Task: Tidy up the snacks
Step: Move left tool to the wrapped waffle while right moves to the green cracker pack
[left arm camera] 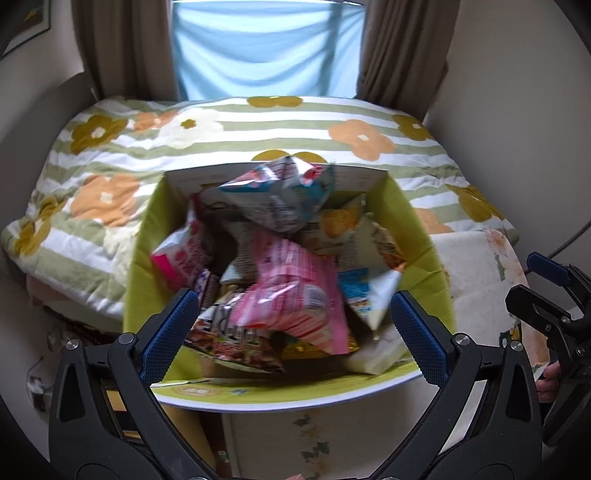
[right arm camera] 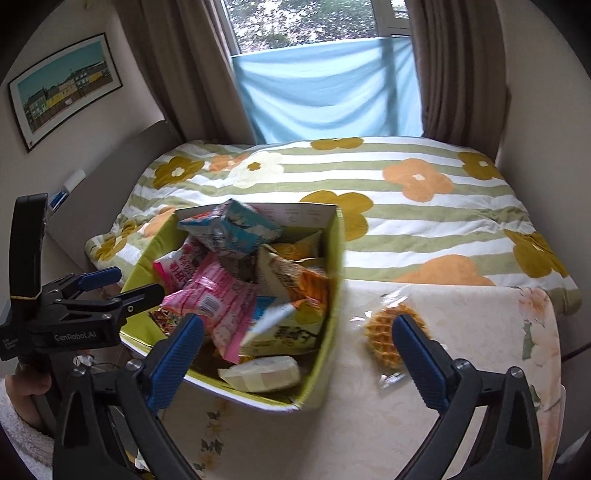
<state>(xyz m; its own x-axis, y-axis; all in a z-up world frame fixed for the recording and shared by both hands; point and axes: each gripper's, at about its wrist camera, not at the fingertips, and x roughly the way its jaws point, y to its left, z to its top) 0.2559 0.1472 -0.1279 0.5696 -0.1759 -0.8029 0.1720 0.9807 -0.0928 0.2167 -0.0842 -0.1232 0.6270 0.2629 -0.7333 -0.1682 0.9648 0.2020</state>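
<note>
on the table, left gripper [right arm camera: 122,286] reads "genrobot.ai".

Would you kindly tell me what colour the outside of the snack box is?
The snack box is lime green outside, with a white bottom edge; the right wrist view shows it best.

A bedroom in a home. A bed [right arm camera: 424,221] under a striped quilt [left arm camera: 122,155] with orange, mustard and cream flowers fills the middle of both views. At 12 o'clock, brown curtains [right arm camera: 458,66] flank a window [right arm camera: 306,22] with foliage outside, its lower half covered by a pale blue cloth [right arm camera: 328,88]. A framed picture [right arm camera: 64,86] of coloured buildings hangs on the wall at 10 o'clock. At 6 o'clock, a cream floral cloth [right arm camera: 461,369] covers a surface against the bed.
</note>
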